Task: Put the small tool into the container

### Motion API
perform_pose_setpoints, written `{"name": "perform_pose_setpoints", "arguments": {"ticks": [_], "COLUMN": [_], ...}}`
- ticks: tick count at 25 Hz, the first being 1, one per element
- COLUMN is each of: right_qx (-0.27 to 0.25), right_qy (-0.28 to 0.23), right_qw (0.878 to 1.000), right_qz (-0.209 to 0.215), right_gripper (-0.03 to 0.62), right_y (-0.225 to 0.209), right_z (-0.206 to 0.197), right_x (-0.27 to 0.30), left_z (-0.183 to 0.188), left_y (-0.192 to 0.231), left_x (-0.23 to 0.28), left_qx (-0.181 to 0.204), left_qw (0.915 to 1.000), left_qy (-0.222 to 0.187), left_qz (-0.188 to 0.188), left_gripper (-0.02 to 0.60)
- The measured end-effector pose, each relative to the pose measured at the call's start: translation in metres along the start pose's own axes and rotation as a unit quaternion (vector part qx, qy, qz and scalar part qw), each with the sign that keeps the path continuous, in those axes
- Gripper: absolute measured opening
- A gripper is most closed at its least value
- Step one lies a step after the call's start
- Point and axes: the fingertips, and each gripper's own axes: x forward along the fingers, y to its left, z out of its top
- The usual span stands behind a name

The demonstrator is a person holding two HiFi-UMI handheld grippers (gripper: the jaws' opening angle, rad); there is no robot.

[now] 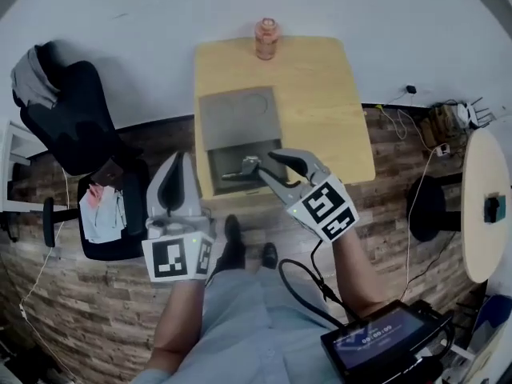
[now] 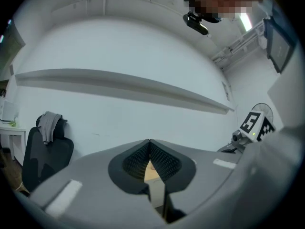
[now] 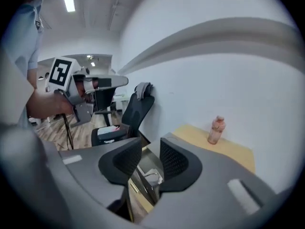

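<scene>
small tool (image 1: 242, 168) looks already inside container (image 1: 236, 118); right tongs (image 1: 266, 164) over it, half-open, empty; left tongs (image 1: 179, 166) closed. Next: back off.

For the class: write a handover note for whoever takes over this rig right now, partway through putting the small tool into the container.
Left hand-held gripper: shut, empty, held beside the table.
Right hand-held gripper: jaws apart, nothing between the pads, over the container.
Small tool: appears to lie inside the open container on the table.
Done: the tool looks placed.
Left: check it sits fully in, then draw both away.
</scene>
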Motion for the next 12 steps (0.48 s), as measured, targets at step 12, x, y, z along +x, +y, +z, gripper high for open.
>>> {"name": "perform_pose_setpoints", "arguments": {"ticks": [12], "right_qx": [0.008], "right_qy": [-0.191], "right_qw": [0.964], "right_qz": [-0.183], "right_gripper": [0.002], "right_y": [0.011], "right_z": [0.081], "right_x": [-0.123], "left_z": [0.067], "left_y": [-0.085], "left_x": [-0.028], "left_qx": [0.032], "left_qw": [0.9972], "left_qy": [-0.062], "left_qz": [-0.027], "left_gripper": [0.005]}}
